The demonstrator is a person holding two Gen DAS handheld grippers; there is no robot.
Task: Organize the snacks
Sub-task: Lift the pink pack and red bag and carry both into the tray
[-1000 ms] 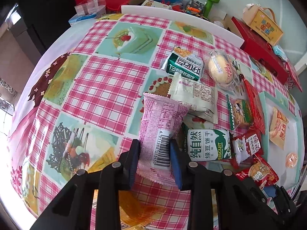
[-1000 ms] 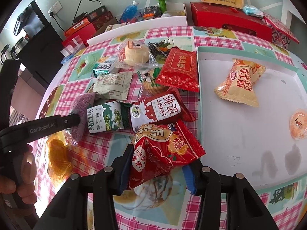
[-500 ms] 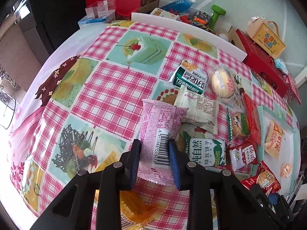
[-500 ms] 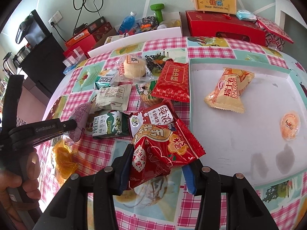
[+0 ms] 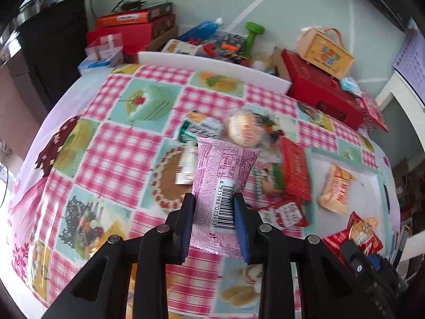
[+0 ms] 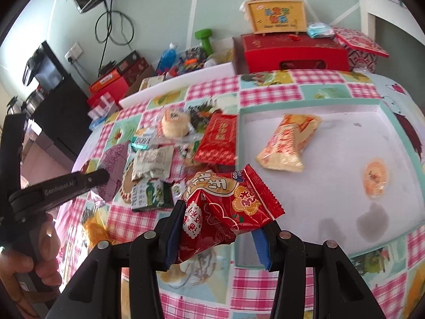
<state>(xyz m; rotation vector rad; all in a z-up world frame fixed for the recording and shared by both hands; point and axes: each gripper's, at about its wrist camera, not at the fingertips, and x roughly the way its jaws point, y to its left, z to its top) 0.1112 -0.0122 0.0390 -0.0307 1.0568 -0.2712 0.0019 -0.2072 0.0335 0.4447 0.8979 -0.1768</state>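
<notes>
Two grips holding | left gripper point(image 5: 214, 214) fingers clamping pink packet point(image 5: 222, 183) | right gripper point(image 6: 217, 228) fingers clamping red packet point(image 6: 225, 207) by one crumpled end | risk: slippery film sliding free short of white tray point(image 6: 332, 244)

"genrobot.ai" on left gripper point(image 6: 103, 178); barcode digits "6 911988 013453" on pink packet point(image 5: 223, 183)

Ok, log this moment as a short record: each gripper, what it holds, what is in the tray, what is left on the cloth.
left gripper: shut on pink packet, lifted off the cloth
right gripper: shut on red snack bag, held beside the tray
tray: yellow wafer packet, small orange jelly
tablecloth: pile of packets, among them a green biscuit pack and a round bun
</notes>
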